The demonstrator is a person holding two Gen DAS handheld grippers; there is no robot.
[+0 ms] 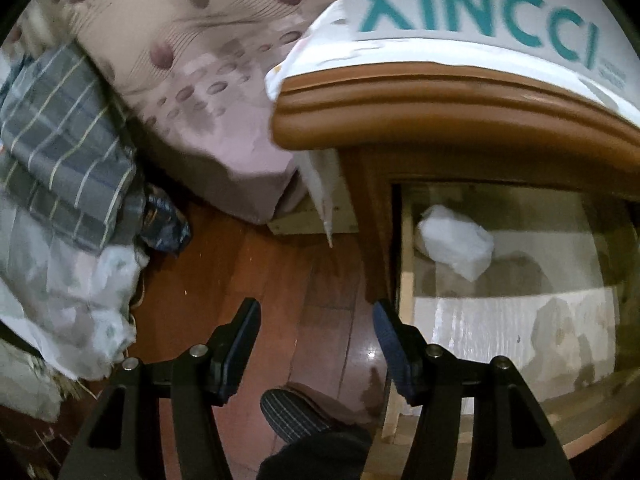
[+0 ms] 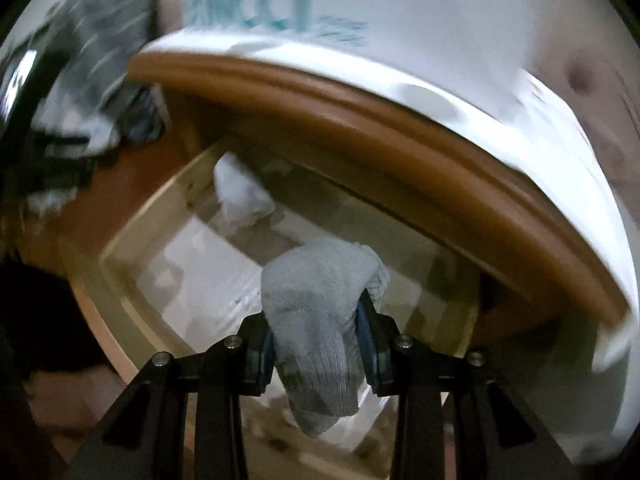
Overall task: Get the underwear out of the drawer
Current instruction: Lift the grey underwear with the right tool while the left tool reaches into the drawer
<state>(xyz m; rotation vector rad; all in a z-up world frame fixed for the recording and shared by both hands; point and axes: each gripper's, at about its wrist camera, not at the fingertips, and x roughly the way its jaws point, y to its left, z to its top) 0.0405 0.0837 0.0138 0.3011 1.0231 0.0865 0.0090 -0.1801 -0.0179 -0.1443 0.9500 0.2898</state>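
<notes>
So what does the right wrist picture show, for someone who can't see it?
The right gripper is shut on a grey knitted garment above an open wooden drawer. A white bundle lies in the drawer's far corner.

- Both feeds come to me as fisheye circles with black corners, and straight lines bow hard toward the rim.
- My left wrist view is fairly sharp at centre; the wooden floor (image 1: 320, 280) carries a small bright glint of glare near the bottom.
- The teal lettering (image 1: 472, 12) up top is smeared, and the patterned bedding (image 1: 180, 60) looks soft.
- My right wrist view is heavily motion-blurred: the brown cabinet edge (image 2: 380, 128) streaks across.
- The grey cloth (image 2: 316, 304) at centre stays reasonably crisp.
- Light is dim and indoor; the drawer (image 2: 132, 256) interior is shadow-mottled, and the white surfaces on top wash out.
</notes>
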